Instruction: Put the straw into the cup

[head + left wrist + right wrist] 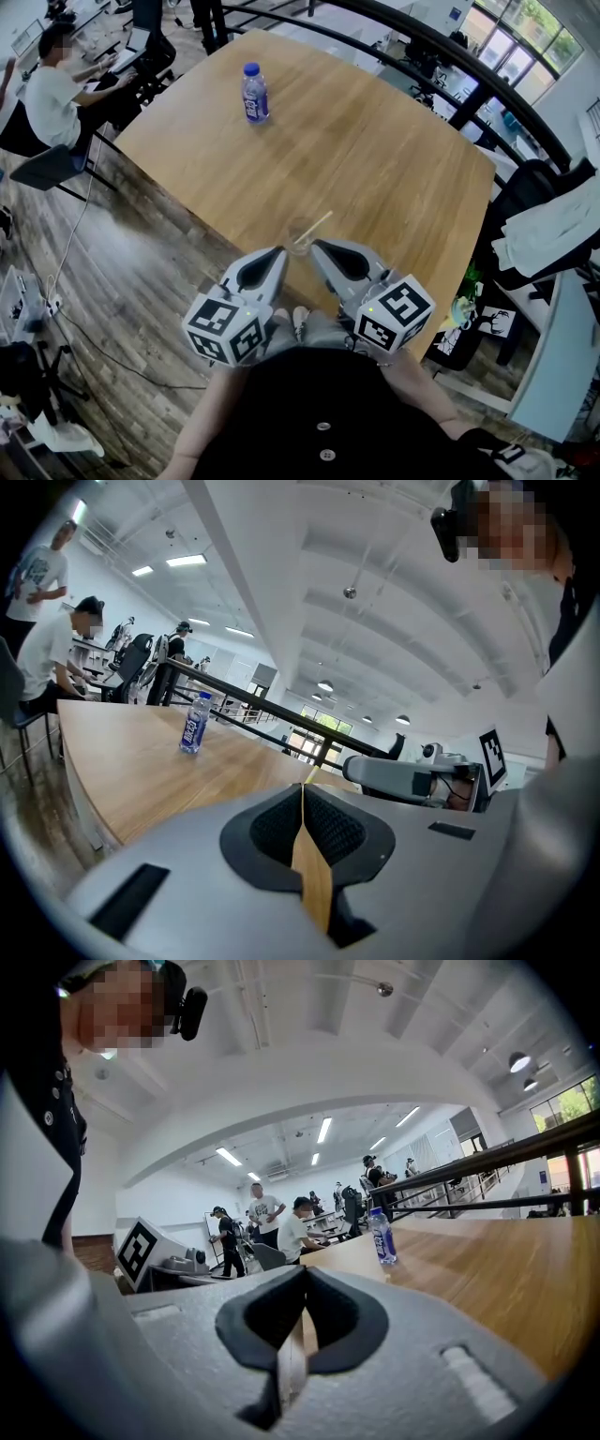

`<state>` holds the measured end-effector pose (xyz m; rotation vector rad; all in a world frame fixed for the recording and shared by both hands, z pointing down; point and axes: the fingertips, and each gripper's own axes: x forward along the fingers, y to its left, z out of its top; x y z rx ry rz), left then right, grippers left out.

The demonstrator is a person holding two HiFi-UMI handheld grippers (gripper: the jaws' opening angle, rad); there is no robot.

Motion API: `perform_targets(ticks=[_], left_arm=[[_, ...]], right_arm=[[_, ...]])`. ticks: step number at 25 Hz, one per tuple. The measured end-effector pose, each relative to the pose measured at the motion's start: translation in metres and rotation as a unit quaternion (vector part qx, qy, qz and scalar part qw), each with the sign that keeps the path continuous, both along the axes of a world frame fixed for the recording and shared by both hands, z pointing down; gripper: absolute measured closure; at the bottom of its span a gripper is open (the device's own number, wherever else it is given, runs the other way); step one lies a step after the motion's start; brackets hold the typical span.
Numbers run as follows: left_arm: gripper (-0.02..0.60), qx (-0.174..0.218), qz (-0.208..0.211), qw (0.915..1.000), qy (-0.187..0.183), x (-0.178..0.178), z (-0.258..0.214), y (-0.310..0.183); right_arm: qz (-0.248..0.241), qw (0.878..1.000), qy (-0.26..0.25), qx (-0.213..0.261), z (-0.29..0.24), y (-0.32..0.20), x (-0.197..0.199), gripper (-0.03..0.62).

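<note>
Wood makes up the broad bench, which fills most of the head view; the clear cup stands upright on it close to its near edge. The left claw lies just left of the cup and the right claw just right of it, both tips aimed at it. Whether either tip touches the cup cannot be told.

In the left gripper view the left claw is clenched: its dark pads meet at the tip with nothing held, and only bench wood shows through the slot behind them. In the right gripper view the right claw is likewise clenched and empty.

A bottle with a blue cap and blue label stands upright well beyond the cup, toward the far left.

The pale straw sits in the cup, tilted, with its upper end leaning out over the rim to the far right.
</note>
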<state>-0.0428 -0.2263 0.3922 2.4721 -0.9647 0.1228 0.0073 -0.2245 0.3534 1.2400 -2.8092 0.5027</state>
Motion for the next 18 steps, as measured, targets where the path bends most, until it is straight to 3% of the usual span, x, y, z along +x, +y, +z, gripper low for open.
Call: perform_targets(ticks=[18], left_arm=[[0.561,-0.012,0.004,0.9999,-0.008,0.002,0.0089,0.0022]], right_arm=[[0.006,1.0,0.007,-0.011,0.0095,-0.0041,0.0062,0.595]])
